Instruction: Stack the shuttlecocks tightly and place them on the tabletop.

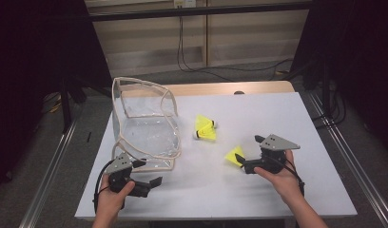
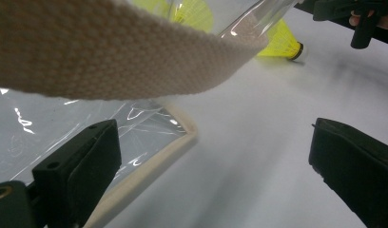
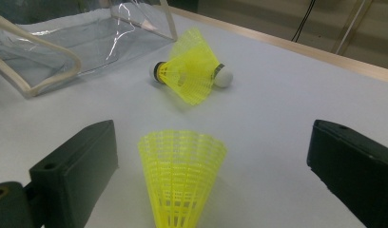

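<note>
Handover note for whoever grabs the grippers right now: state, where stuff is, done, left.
Left gripper: open, holding nothing, at the near corner of the clear bag; bag strap hangs just ahead of its jaws.
Right gripper: open, jaws either side of the near shuttlecock, not yet closed on it.
Two more yellow shuttlecocks lie together mid-table, right of the bag.
Done: nothing in the bag that I can see.
Left: likely close on the near shuttlecock, drop it in the bag, then the other two; left gripper probably steadies the bag.

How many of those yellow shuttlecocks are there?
3: two shuttlecocks lying crossed beside the clear bag, and one shuttlecock between the right gripper's open jaws.
</note>
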`<act>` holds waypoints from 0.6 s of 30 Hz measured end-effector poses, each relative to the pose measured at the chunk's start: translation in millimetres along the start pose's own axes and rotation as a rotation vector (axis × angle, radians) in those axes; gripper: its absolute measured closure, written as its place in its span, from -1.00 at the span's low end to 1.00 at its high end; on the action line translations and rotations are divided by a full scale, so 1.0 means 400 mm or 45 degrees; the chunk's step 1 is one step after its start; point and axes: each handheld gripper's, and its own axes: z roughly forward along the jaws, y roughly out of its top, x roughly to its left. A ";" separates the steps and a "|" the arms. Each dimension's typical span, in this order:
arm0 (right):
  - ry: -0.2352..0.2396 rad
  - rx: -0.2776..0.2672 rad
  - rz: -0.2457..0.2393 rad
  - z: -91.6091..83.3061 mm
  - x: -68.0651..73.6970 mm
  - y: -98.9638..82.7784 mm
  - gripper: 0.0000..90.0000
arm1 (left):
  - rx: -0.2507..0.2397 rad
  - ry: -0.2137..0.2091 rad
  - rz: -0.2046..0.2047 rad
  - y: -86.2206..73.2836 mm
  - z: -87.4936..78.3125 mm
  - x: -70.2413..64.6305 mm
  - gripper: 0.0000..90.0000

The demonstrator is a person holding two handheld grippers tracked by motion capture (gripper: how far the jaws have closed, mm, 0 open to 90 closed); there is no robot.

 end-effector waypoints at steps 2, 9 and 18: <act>-0.001 0.008 0.001 0.005 0.000 0.004 -0.95 | 0.003 0.001 0.001 0.000 0.001 0.000 -0.92; 0.023 0.041 -0.013 0.022 0.005 0.013 -0.94 | 0.003 -0.004 0.004 0.001 0.001 -0.001 -0.92; 0.054 0.072 0.004 0.030 0.003 0.015 -0.92 | 0.003 -0.007 0.002 0.001 0.002 -0.001 -0.92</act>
